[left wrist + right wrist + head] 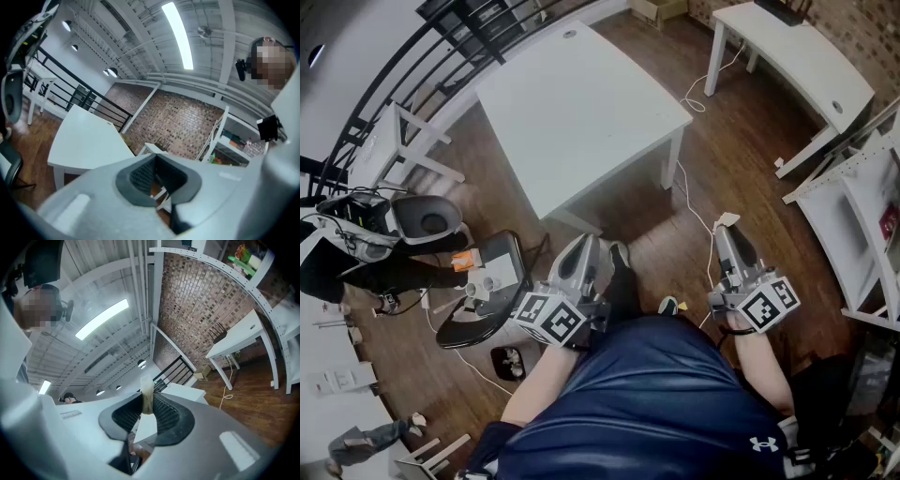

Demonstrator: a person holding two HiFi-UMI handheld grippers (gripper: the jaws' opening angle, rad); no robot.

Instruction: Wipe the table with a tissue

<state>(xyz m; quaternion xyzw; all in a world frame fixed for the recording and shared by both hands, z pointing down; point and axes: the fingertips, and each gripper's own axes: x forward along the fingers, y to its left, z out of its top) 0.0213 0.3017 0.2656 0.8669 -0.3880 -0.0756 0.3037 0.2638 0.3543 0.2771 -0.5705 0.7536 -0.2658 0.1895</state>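
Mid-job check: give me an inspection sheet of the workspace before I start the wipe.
Surface: white table ahead, top bare.
Job's things: tissue pinched in the right tongs.
Clutter: nothing seen on the table.
Grippers: right tongs shut on the tissue; left tongs shut, nothing between them; both held short of the table.
Cables: white cable trails over the wood floor by the table leg.
Surroundings: second white table, black chair, white shelving, black railing.
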